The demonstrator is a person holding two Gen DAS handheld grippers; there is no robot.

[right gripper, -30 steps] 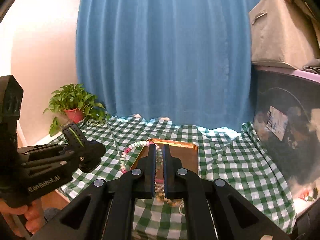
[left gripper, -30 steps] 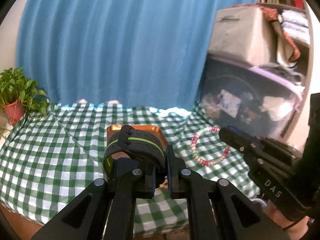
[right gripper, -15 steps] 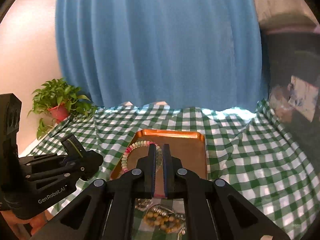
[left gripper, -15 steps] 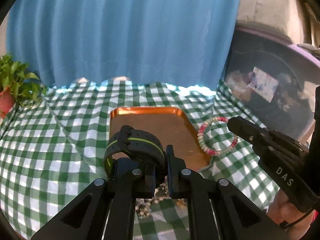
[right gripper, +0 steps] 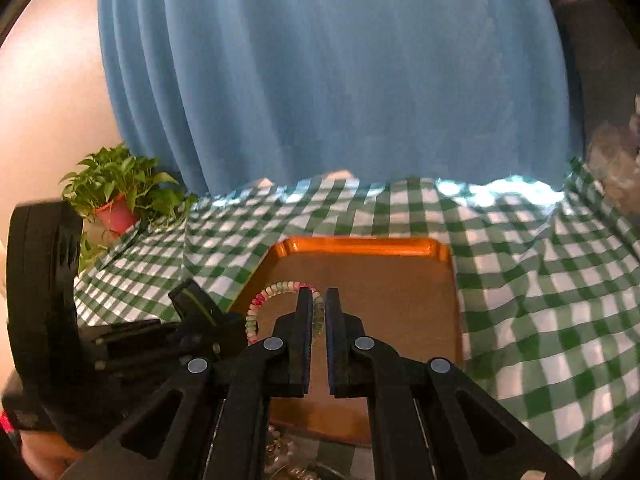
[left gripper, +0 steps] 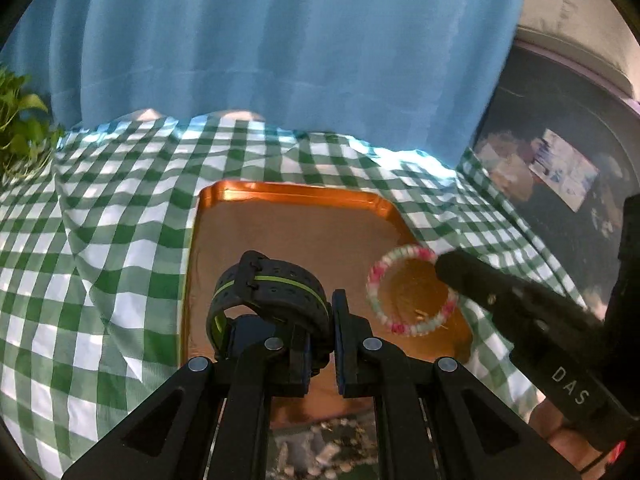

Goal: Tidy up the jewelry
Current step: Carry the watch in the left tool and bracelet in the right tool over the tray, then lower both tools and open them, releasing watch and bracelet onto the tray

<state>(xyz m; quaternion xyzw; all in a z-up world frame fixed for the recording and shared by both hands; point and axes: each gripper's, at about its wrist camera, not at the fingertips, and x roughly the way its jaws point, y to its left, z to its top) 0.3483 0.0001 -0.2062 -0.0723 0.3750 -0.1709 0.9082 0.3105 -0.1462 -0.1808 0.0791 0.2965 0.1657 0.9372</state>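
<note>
My left gripper (left gripper: 320, 312) is shut on a black wristband with a green stripe (left gripper: 268, 292), held over the near part of the orange tray (left gripper: 288, 236). My right gripper (right gripper: 319, 300) is shut on a pink, white and green beaded bracelet (right gripper: 266, 300), held above the tray (right gripper: 384, 280). In the left wrist view the bracelet (left gripper: 408, 292) hangs over the tray's right edge from the right gripper's tip (left gripper: 452, 268). In the right wrist view the left gripper (right gripper: 192, 304) sits at the lower left.
The tray lies on a green-and-white checked cloth (left gripper: 100, 240). More beaded jewelry (left gripper: 320, 444) lies on the cloth just before the tray, partly hidden by the fingers. A potted plant (right gripper: 116, 196) stands at the far left. A blue curtain (right gripper: 320, 80) hangs behind.
Both grippers have moved forward and down toward the tray. The bracelet now hangs over the tray's right part, and the wristband is over its near part.
</note>
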